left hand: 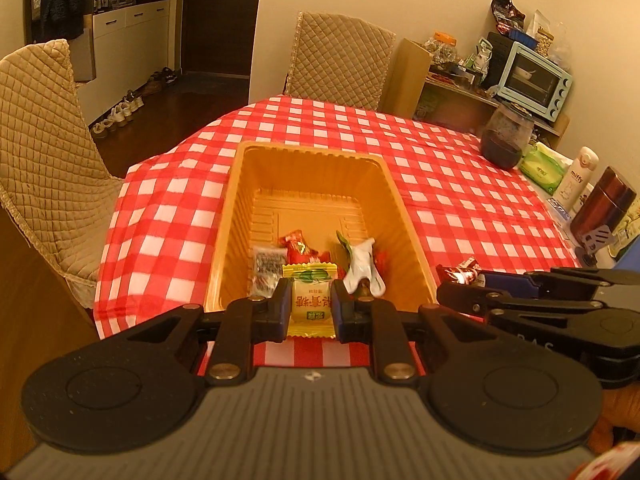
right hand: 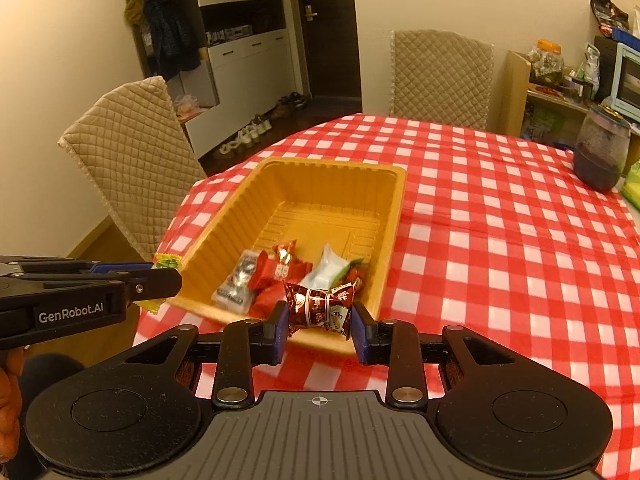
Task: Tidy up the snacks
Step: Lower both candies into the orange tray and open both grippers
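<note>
Left gripper (left hand: 311, 306): closed on a yellow snack packet (left hand: 311, 305), pinched across its width at mid-body by both pads; the packet's upper crimped edge stands ahead of the fingertips.
Right gripper (right hand: 319, 322): closed on a dark red snack packet (right hand: 320, 308), held across its middle, both twisted ends free.
Tray (left hand: 404, 208): orange plastic, directly ahead of both grippers; its near rim lies just beyond and below each pair of fingertips.
Tray contents: 1 grey-and-black packet (left hand: 267, 270) ahead-left of the left gripper, red packets (left hand: 298, 246) straight ahead, 1 white wrapper (left hand: 364, 266) ahead-right. All sit at the near end; the far end is bare.
Position of held items: each appears to hang at or just over the near rim, not yet inside.
Tablecloth (left hand: 460, 184): red-and-white check, under the tray.
Handling judgement: both packets look light, thin and crinkly, with glossy film likely to slip. A mid-body pinch across the width seems sound; the crimped ends would probably fold or tear out.
Fragility: contents cannot be told; firm squeezing could crush them.
Risk: a light packet may cling to a pad on release.
</note>
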Demonstrator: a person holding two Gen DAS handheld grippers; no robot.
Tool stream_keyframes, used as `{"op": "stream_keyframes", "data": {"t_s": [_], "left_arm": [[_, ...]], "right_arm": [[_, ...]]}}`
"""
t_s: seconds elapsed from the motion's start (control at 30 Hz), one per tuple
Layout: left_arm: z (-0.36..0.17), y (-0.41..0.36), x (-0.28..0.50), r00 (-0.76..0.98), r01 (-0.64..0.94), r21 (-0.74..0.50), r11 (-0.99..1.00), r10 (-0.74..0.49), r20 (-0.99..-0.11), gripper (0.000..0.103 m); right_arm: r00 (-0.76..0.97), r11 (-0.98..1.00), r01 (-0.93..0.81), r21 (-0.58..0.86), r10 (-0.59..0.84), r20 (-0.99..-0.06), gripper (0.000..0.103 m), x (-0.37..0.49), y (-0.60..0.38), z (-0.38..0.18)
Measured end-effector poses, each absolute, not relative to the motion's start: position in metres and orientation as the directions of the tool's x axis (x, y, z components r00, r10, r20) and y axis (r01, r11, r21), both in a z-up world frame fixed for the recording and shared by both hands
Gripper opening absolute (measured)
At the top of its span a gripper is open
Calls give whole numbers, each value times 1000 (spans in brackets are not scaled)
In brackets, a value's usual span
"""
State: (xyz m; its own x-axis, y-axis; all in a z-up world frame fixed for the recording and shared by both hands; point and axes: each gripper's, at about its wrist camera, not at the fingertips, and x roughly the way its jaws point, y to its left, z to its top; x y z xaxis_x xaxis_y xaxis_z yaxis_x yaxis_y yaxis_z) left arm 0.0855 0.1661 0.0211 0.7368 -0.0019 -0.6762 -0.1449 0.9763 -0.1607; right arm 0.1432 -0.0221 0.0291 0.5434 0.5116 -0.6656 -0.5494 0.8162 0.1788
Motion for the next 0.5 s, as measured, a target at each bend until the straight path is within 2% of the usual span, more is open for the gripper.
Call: {"op": "stream_keyframes", "data": {"t_s": [0.5], "left_arm": [[13, 193, 158, 729, -161, -169, 972, 2, -684, 18]], "right_arm": [[535, 809, -558, 182, 519, -666, 33, 213, 13, 21]]}}
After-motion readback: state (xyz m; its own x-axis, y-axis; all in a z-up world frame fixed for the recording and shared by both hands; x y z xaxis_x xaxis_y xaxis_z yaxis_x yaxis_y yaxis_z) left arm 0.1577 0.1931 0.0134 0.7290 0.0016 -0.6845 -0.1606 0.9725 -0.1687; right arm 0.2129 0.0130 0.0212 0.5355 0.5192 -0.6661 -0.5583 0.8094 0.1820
